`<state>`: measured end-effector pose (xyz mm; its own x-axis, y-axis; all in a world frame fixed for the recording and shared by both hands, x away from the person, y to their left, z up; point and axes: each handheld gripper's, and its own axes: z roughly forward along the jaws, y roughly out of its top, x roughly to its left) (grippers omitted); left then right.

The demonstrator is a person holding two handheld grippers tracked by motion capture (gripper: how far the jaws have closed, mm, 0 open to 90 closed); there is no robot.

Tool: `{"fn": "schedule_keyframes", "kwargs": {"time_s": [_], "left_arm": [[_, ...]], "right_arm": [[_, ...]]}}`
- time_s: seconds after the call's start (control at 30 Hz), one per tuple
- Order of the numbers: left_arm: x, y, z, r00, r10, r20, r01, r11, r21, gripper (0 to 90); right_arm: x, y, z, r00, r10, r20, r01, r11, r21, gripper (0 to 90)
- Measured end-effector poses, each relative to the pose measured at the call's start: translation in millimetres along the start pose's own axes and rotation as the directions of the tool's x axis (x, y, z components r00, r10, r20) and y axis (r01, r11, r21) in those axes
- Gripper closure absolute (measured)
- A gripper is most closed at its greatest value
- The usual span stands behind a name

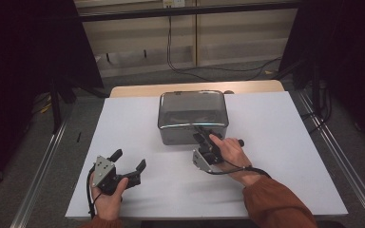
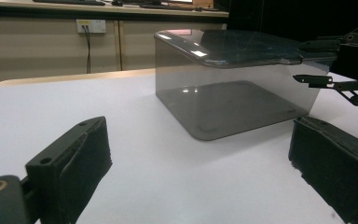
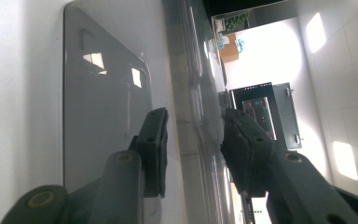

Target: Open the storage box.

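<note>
A: Where does the work stand right now?

B: Early, I'd judge. The smoky grey translucent plastic box with rounded corners (image 1: 193, 116) sits on the white worktop (image 1: 275, 142), toward the middle of its far edge, and its clear flat lid (image 2: 233, 46) looks to be resting in place on top.

A: And the right gripper (image 1: 207, 137)?

B: It is at the box's near side, by the near right corner, turned on its side. In the right gripper view its two black jaws straddle the lid's rim (image 3: 200, 116), one on each side, with a visible gap left, so they are narrowed around the edge but not yet pinching it, as far as I can tell.

A: The left gripper (image 1: 129, 163)?

B: It rests near the worktop's near left corner, well apart from the box, its jaws spread wide and holding nothing. In the left gripper view the box stands ahead of it, untouched on that side.

A: So what is done and what is left?

B: The approach to the lid seems done. Closing on the rim and lifting the lid off remain, and the left gripper may be needed to steady the box.
</note>
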<state>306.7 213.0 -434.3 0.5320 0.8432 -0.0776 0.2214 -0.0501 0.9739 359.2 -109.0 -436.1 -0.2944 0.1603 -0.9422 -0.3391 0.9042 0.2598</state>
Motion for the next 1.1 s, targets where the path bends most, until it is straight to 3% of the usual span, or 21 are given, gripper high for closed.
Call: {"fn": "schedule_keyframes", "kwargs": {"time_s": [0.4,0.6,1.1], "left_arm": [[-0.8,-0.1,1.2,0.9999,0.013,-0.001,-0.013,0.9999,0.001,5.2],[0.3,0.2,2.2,0.9997,0.025,-0.001,-0.025,0.9997,0.002,4.6],[7.2,2.6,5.1,0.9997,0.002,0.022,-0.002,1.0,0.004,5.0]], "right_arm": [[0.4,3.2,0.5,0.9964,-0.078,0.033,0.078,0.997,-0.013,79.2],[0.6,3.6,0.3,0.9964,-0.078,0.034,0.079,0.997,-0.014,79.7],[-1.1,4.1,-1.1,0.9967,-0.075,0.032,0.076,0.997,-0.025,81.1]]}}
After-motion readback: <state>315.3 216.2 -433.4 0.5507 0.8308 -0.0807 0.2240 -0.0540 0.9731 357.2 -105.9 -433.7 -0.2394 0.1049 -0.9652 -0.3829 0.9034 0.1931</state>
